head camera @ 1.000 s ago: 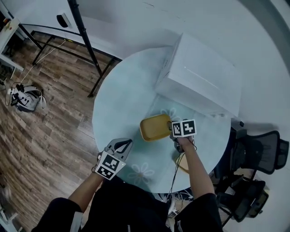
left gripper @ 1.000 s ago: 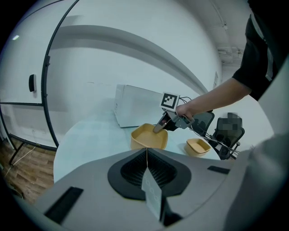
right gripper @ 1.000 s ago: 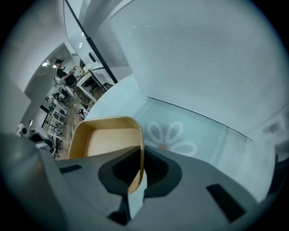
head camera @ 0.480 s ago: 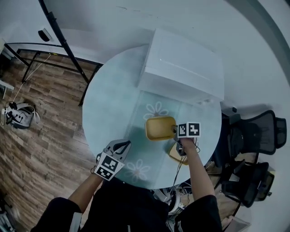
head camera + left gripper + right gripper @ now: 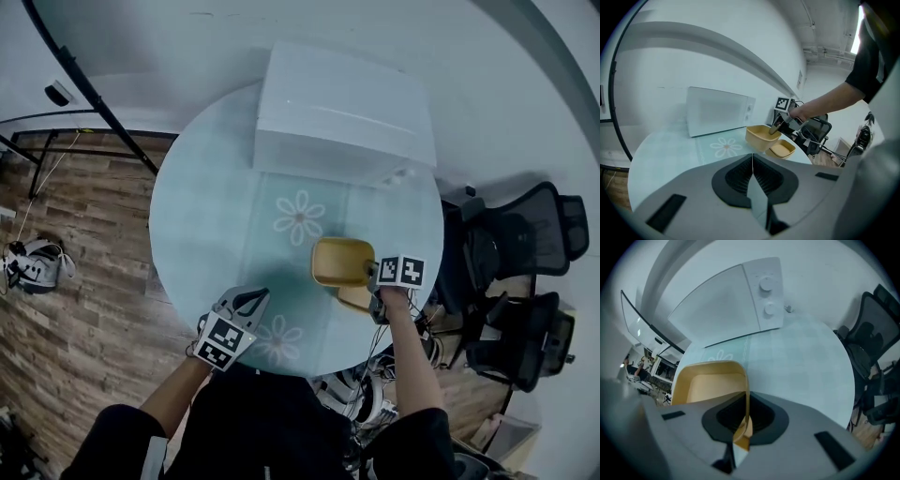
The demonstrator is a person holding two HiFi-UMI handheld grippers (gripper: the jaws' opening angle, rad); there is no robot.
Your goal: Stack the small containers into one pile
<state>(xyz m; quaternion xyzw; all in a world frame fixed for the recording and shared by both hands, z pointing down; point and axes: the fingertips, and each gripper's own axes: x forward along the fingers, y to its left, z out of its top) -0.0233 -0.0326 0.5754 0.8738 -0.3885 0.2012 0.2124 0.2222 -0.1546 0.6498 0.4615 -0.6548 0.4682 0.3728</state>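
Grip: my right claw (image 5: 746, 405) pinched tight on the right-hand rim of the deep yellow container (image 5: 710, 385), to carry it by one edge | Target: shallow yellow container (image 5: 354, 299) on table (image 5: 216, 216), partly under it, near-right side | Left claw (image 5: 752, 161): closed, empty, parked near-left.

A lower yellow container (image 5: 357, 300) is mostly hidden beneath the held yellow container (image 5: 341, 261) and the right gripper (image 5: 372, 277). At six o'clock, the person's body (image 5: 262, 422) covers the near edge of the round table (image 5: 211, 206).
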